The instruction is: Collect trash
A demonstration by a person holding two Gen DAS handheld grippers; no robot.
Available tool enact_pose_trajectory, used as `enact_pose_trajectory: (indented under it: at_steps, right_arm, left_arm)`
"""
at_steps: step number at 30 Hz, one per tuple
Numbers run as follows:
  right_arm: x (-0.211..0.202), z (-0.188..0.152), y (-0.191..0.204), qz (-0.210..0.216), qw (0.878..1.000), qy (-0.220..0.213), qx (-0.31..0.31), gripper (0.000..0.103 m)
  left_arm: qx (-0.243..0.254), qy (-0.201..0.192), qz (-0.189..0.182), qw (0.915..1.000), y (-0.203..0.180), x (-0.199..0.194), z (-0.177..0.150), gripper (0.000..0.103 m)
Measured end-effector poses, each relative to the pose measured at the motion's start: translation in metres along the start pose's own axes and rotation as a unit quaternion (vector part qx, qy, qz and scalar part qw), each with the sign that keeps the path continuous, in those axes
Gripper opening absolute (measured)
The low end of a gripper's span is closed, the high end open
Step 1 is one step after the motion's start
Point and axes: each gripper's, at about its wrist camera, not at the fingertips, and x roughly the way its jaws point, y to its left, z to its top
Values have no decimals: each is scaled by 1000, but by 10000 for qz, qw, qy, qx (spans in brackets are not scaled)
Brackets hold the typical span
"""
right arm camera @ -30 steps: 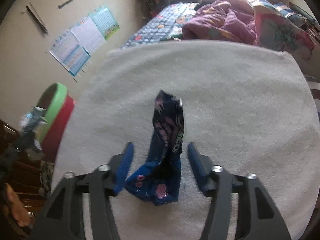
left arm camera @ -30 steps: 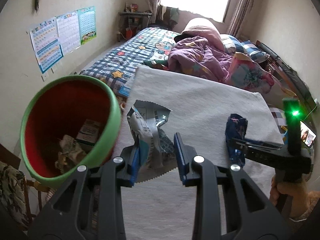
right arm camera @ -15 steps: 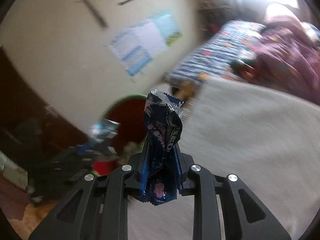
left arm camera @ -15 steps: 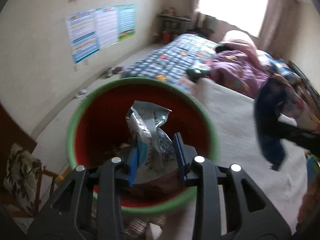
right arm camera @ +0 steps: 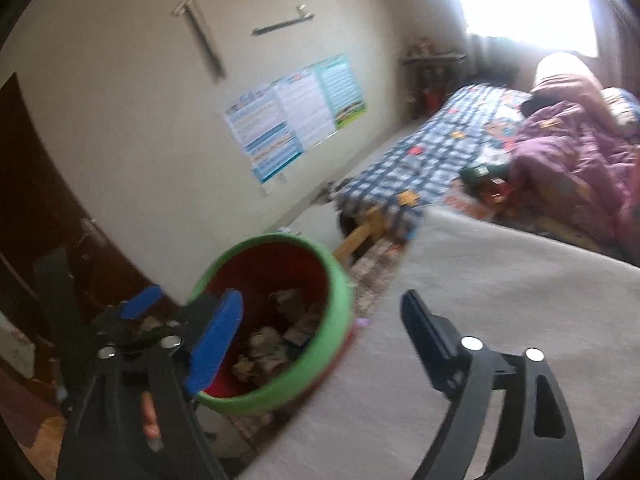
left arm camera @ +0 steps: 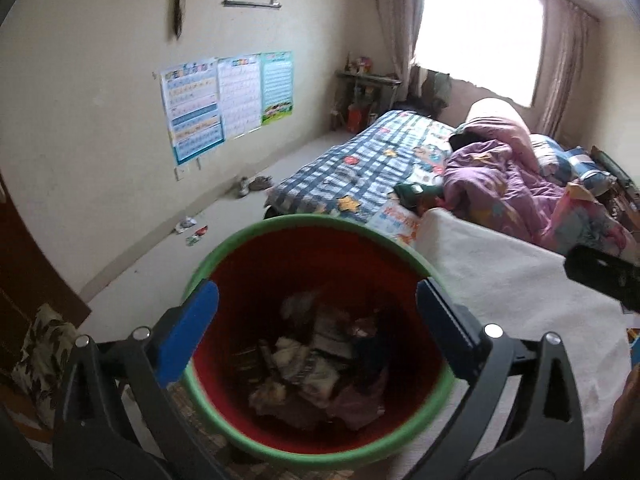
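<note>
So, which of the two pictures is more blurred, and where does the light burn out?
Right wrist view: motion blur throughout, the bin and bed smeared. Left wrist view: sharper, only the bin's rim soft. Both views: the window is overexposed white, and the fisheye bends the walls.

The left tongs [left arm camera: 318,328] gape wide with nothing between them. The right tongs [right arm camera: 320,340] are spread wide too, holding nothing.
</note>
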Motion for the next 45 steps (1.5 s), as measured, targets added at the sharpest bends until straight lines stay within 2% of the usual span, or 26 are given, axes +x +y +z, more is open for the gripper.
enact_pose_trajectory:
  at_steps: [5,11,17,24,35,38,41,45]
  right_arm:
    - [-39,-20,-29,-426,9987,-265,33,96]
    - [-73,-51,-63,-935,9948,-327,252,96]
    - [-102,-71,-95,-1194,9908,-368,529,96]
    - [-127,-79,-112,-1308,9889,-455,547,96]
    - [-139,-85,-135,-1305,9888,-432,578,96]
    - [-136,-89,-145,-1448,9873,-340,557,96]
    - [-124,-100,-172,-1829,9810,-67,646,96]
    - [-93,-120,-225,-2397,9634,569,1056,96]
  left_arm:
    - [265,0,-233,9994,-37,-10,1,97]
    - [534,-62,-478,9974,-82,-26,-6,97]
    - [687,-118,-694,9952,-115,-42,-13,97]
    - [789,-215,-795,9935,-143,-60,-18,97]
    - [810,-222,-780,9934,-168,-68,-25,97]
    - [734,-304,-779,9938,-169,-71,-25,97]
    - [676,-259,-764,9944,-172,-72,-25,97]
    - [483,-130,-720,9962,-166,-71,-28,97]
